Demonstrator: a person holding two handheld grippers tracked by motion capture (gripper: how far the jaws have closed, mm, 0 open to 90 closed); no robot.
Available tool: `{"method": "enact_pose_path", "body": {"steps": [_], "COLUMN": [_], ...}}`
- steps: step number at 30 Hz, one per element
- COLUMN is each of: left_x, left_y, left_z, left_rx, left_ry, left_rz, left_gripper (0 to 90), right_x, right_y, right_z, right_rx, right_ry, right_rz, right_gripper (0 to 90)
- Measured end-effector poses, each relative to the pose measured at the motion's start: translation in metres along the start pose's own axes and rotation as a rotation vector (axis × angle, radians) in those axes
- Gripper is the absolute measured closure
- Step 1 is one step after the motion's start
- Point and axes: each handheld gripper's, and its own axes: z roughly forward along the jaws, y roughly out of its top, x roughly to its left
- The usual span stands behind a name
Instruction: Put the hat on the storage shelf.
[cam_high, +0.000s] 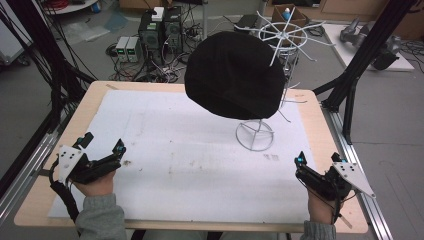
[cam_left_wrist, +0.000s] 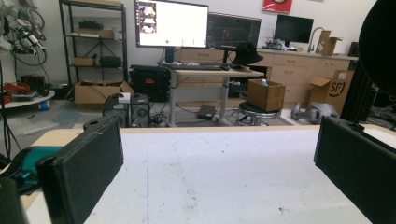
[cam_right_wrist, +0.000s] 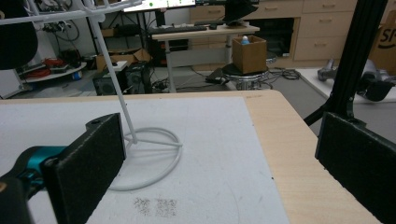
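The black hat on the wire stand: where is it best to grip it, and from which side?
Probably the lower front edge of the black hat, from the near side: it overhangs the wire stand, and no wire blocks the tongs there.

You have a light wooden desk (cam_high: 322, 125) in front of you, almost wholly covered by a white mat (cam_high: 175, 150) marked with dark smudges. On the mat, toward your right, stands the round base of a white wire stand (cam_high: 255, 135).
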Motion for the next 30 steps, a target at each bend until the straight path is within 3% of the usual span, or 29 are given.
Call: {"method": "enact_pose_path", "body": {"steps": [5, 11, 23, 30], "left_x": [0.002, 0.003, 0.013, 0.015], "left_y": [0.0, -0.001, 0.002, 0.002], "left_z": [0.001, -0.002, -0.023, -0.025], "left_rx": [-0.002, 0.003, -0.006, 0.001], "left_ry": [-0.003, 0.004, 0.034, 0.039], "left_rz": [-0.015, -0.004, -0.002, -0.004], "left_gripper": [1.7, 1.7, 1.7, 1.7], "right_x": [0.001, 0.002, 0.019, 0.025], "right_y": [0.0, 0.0, 0.003, 0.004], "right_z": [0.0, 0.004, 0.019, 0.023], "right_rx": [0.0, 0.0, 0.001, 0.004], "right_ry": [0.001, 0.005, 0.056, 0.069], "right_rz": [-0.005, -0.001, -0.021, -0.03], "right_gripper": [0.7, 0.7, 0.7, 0.7]}}
